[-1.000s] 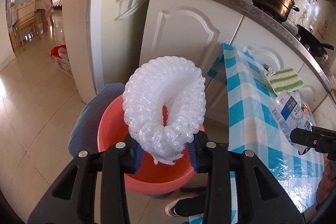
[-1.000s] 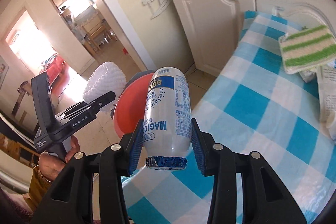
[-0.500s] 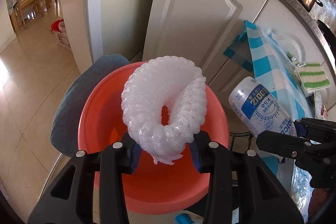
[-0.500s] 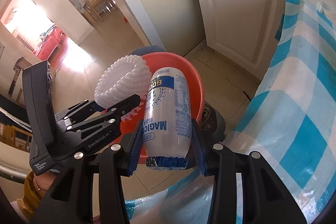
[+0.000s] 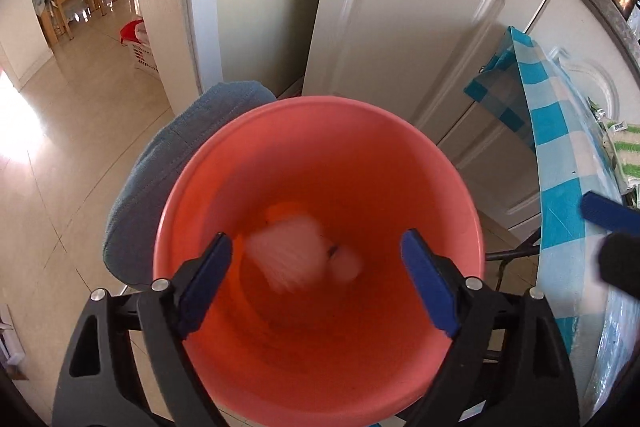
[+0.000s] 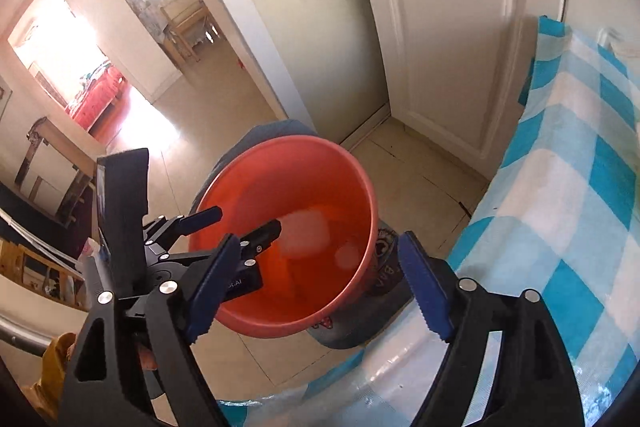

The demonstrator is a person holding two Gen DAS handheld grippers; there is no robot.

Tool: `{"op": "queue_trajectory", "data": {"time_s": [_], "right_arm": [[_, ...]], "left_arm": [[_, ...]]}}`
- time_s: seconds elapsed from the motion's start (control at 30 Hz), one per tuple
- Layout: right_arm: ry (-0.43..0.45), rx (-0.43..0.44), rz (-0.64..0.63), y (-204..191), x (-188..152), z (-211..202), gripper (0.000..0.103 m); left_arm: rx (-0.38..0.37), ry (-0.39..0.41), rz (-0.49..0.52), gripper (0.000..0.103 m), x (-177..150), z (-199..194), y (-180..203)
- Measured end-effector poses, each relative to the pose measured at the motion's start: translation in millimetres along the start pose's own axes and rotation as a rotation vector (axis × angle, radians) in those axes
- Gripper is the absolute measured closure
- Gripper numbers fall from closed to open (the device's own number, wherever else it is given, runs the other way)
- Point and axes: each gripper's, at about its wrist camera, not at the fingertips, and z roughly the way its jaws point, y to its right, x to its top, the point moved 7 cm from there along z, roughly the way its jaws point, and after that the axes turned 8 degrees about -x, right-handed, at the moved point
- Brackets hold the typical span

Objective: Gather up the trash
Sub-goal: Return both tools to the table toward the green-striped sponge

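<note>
A coral-red bucket (image 5: 320, 115) stands on the floor beside the table. My left gripper (image 5: 318, 281) is open right above its mouth. The white bubble wrap (image 5: 286, 255) lies blurred inside the bucket, with the white bottle (image 5: 346, 263) next to it. My right gripper (image 6: 316, 287) is open and empty over the bucket's near rim (image 6: 292, 327). The bubble wrap (image 6: 304, 231) and bottle (image 6: 346, 255) show blurred at the bottom. My left gripper also shows in the right wrist view (image 6: 240, 221), open over the bucket.
A blue-and-white checked table (image 6: 568, 187) is at the right, with a green striped cloth (image 5: 624, 147) on it. White cabinet doors (image 5: 408, 27) stand behind the bucket. A blue-grey cushion (image 5: 160, 167) lies under the bucket. A doorway (image 6: 120, 67) opens at the left.
Both grippers have opened over the bucket. The bubble wrap dropped from the left gripper and the bottle from the right gripper into the bucket.
</note>
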Motion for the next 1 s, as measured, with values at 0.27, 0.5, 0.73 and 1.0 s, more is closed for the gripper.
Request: {"op": "queue_trajectory", "data": {"time_s": [0.27,0.5,0.73,1.0], "right_arm": [[0.148,0.017,0.146,57.8,-20.8,-86.8,0.012],[0.249,-0.041,0.234,108.9,-66.5,-145.7,0.012],[0.320,-0.090,0.344,160.8,-108.7,-178.0,0.012],[0.408,-0.157,0.497,241.8,-144.8,-228.7,0.010]], "left_arm": [[-0.002,0.106,-0.006,0.015,7.6,-32.0,8.0],[-0.053,0.263,0.125,0.013,5.7,-79.4,45.3],[-0.132,0.316,0.231,0.013,1.8,-112.2,104.1],[-0.177,0.261,0.367,0.013,-2.6,-126.9,179.8]]}}
